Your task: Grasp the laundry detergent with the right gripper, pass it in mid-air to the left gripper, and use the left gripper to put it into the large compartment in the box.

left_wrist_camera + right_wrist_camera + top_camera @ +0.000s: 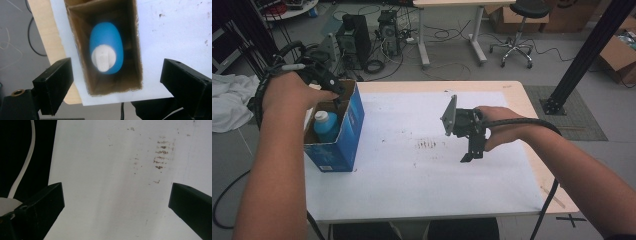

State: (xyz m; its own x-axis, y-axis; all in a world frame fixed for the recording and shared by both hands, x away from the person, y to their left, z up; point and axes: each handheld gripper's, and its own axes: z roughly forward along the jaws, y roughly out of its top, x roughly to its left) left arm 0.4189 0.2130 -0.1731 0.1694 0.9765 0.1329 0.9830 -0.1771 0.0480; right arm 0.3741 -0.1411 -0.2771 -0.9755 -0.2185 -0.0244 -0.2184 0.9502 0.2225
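Observation:
An open blue cardboard box [343, 135] stands upright at the left edge of the table. A blue bottle [326, 125] with a white cap stands inside it. In the left gripper view I look straight down into the box [112, 91] at the bottle [106, 47]. My left gripper [337, 97] hovers over the box mouth, and its jaws [117, 72] stand open with nothing between them. My right gripper [472, 155] points down over the white sheet right of centre. It [116, 195] is open and holds nothing.
A white sheet [412, 165] with brown smudges [427, 145] covers most of the wooden table [532, 115]. Beyond the table, computer towers [354, 40], cables and a stool [517, 30] stand on the floor. A black post [582, 55] rises at the right, and a white cloth [229, 102] lies at the left.

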